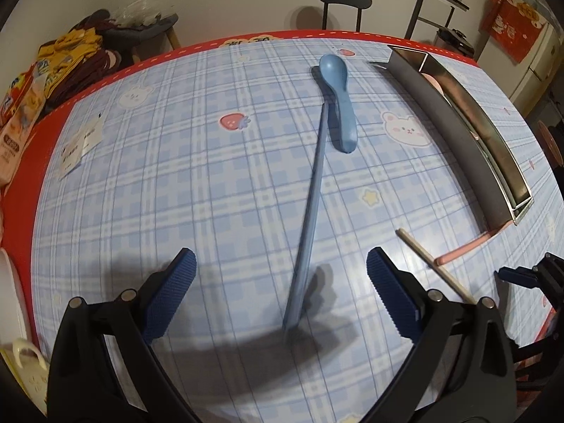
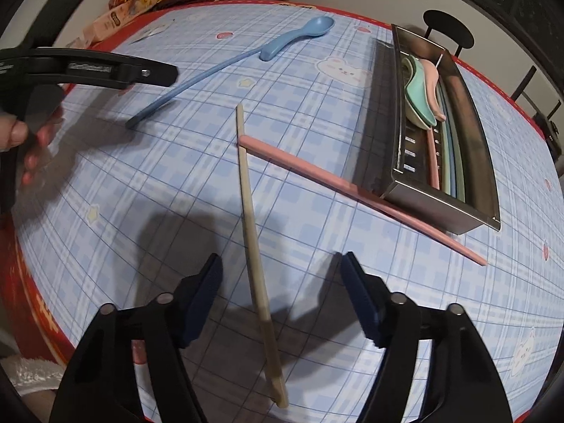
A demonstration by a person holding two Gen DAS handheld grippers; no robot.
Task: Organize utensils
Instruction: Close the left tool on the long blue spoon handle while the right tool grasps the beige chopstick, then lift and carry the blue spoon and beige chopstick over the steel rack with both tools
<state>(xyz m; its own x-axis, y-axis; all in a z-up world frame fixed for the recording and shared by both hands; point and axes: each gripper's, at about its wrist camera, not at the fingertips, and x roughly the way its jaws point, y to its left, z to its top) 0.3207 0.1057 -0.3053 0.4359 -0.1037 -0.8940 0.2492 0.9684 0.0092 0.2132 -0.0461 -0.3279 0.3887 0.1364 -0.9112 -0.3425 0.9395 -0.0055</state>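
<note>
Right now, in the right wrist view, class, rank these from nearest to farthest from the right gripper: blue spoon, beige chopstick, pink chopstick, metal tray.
1. Beige chopstick: lying between the open fingers of the right gripper.
2. Pink chopstick: just ahead, slanting right across the table.
3. Metal tray: farther, on the right.
4. Blue spoon: at the far side, towards the left.

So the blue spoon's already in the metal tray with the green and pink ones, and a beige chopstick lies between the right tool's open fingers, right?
Not quite: the blue spoon is out on the tablecloth, not in the metal tray; the right wrist view shows it. The rest holds.
</note>
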